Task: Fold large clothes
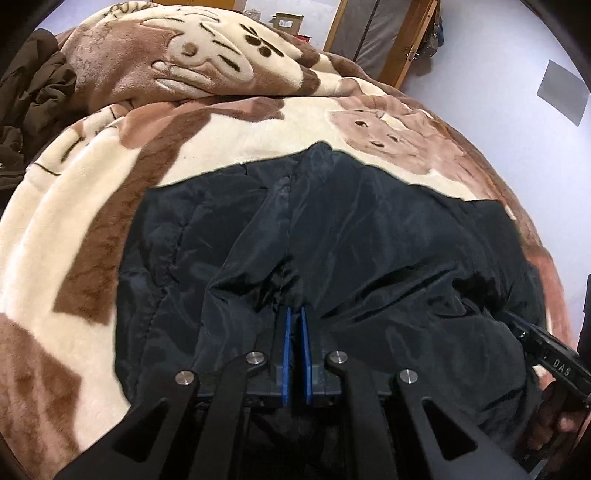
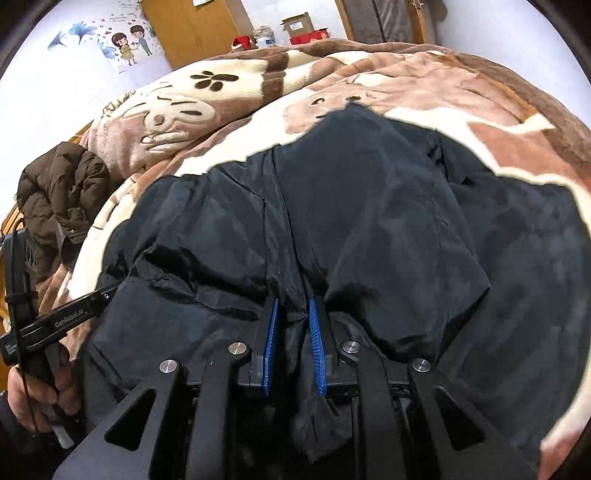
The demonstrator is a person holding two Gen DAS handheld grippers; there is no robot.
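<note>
A large black padded jacket (image 1: 332, 229) lies spread on a brown and cream plush blanket (image 1: 74, 229); it also fills the right wrist view (image 2: 369, 206). My left gripper (image 1: 295, 314) is shut on a fold of the jacket's near edge, the blue pads close together. My right gripper (image 2: 293, 306) is shut on a thicker bunch of the jacket's near edge, cloth hanging down between its blue pads. The right gripper shows at the right edge of the left wrist view (image 1: 517, 325), and the left gripper at the left of the right wrist view (image 2: 107, 295).
A brown puffy coat (image 2: 62, 192) lies bunched at the bed's left side, also in the left wrist view (image 1: 33, 92). Wooden wardrobes (image 2: 192, 29) and a cardboard box (image 2: 295, 24) stand against the far wall. A wooden-framed door (image 1: 373, 37) stands behind the bed.
</note>
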